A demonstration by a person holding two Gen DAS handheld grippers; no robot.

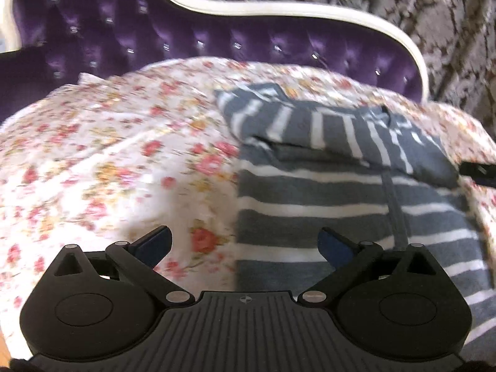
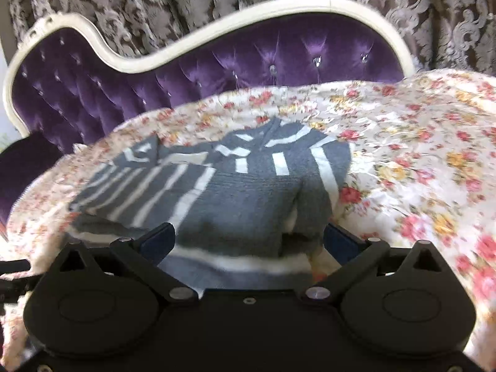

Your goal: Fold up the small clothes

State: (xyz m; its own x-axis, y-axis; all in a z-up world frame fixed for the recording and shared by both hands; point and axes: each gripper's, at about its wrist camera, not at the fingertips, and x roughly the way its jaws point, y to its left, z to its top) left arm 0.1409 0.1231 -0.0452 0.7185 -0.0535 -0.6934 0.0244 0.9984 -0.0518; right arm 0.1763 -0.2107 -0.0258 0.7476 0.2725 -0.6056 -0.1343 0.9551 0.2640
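Left wrist view: your left claw (image 1: 245, 245) stands wide, nothing between its blue pads (image 1: 156, 243); it hangs over the near left edge of the striped grey sweater (image 1: 310, 217), which lies on the floral bedspread (image 1: 108, 155) from centre out to 3 o'clock; a sleeve or upper part is already laid across the body at 1 o'clock; the purple tufted headboard (image 1: 155, 40) fills 12 o'clock; a dark tip at the 3 o'clock edge is probably the other tool, too little of it shows to be sure.

Right wrist view: your right claw (image 2: 248, 241) is also spread wide, gripping nothing; the sweater (image 2: 235, 192) sits at centre, its folded-over portion heaped just ahead of the pads; bedspread (image 2: 418, 170) runs from 1 to 4 o'clock; headboard (image 2: 217, 68) at 11 o'clock.

Step in hand, by judgement: a fold has just been laid, both tools free; the next move calls for you to pinch two near corners of the body, lift evenly, and carry them toward 12 o'clock without dragging the layer beneath.
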